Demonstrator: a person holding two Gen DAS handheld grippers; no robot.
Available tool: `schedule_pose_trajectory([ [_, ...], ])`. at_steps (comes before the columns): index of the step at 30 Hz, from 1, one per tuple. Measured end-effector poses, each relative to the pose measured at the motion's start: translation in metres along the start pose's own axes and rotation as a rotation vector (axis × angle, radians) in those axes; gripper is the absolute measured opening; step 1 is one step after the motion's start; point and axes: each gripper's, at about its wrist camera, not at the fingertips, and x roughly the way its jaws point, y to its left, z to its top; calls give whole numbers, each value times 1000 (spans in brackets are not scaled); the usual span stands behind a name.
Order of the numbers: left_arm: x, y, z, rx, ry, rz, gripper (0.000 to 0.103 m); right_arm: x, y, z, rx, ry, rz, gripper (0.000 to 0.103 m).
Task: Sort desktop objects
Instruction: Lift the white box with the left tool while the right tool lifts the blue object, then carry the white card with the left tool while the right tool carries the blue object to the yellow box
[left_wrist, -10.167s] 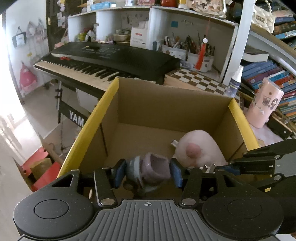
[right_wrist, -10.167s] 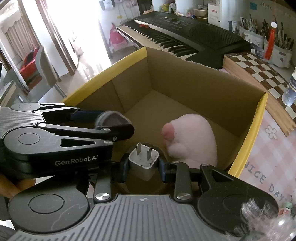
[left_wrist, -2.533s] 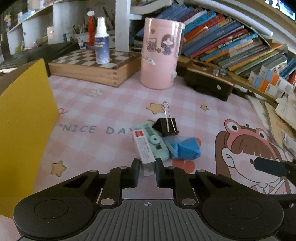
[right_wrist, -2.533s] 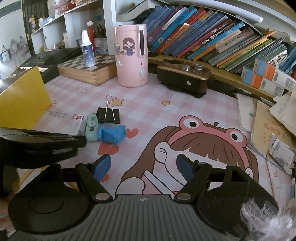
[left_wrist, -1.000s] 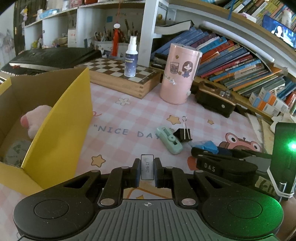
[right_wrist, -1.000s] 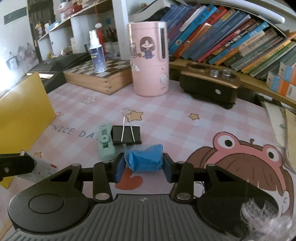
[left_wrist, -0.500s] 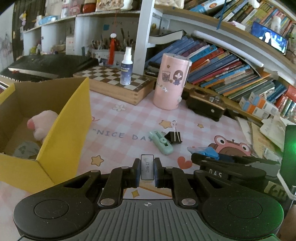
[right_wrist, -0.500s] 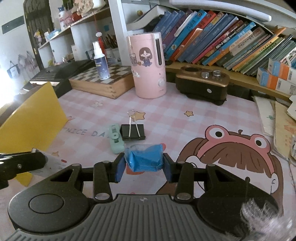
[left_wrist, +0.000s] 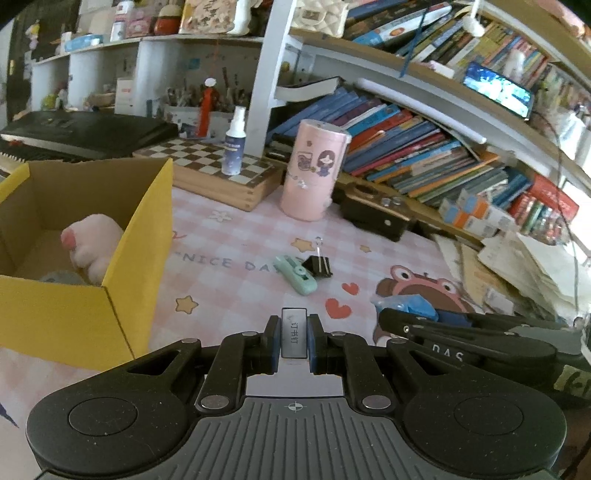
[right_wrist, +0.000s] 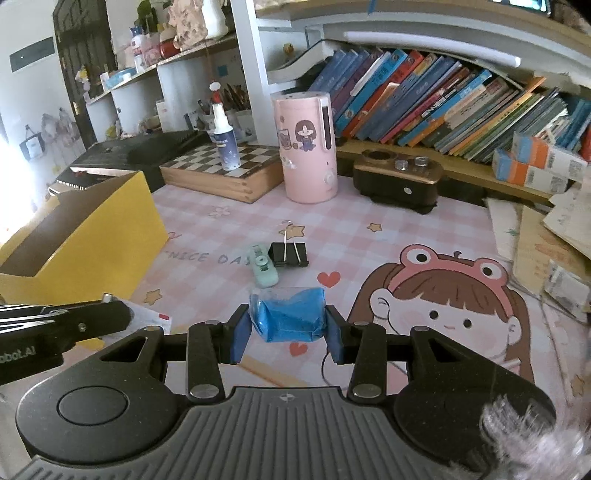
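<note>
Inside yellow box (left_wrist: 140, 236), pink plush (left_wrist: 94, 245).

open yellow box (left_wrist: 140, 236), clip (left_wrist: 318, 266) mid-mat

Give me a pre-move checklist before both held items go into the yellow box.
1. Left hand-held gripper shut on the small white box: ok.
2. Right hand-held gripper shut on the blue packet: ok.
3. Yellow box open at the top: ok.
4. Free floor in it beside the pink plush: ok.
5. Both grippers over the opening: not ok; they are above the pink mat.
6. Mint dispenser and black binder clip sorted: not ok, both lie on the mat.
</note>
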Motion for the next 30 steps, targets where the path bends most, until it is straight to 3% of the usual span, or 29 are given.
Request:
schedule_pose_trajectory([
  [12,-39,31,-16,19,-14,-70,13,-45,41,-33,37,16,-62,39],
  [30,-105,97,-51,48,4,-137,13,-90,142,-83,36,21,-100,39],
])
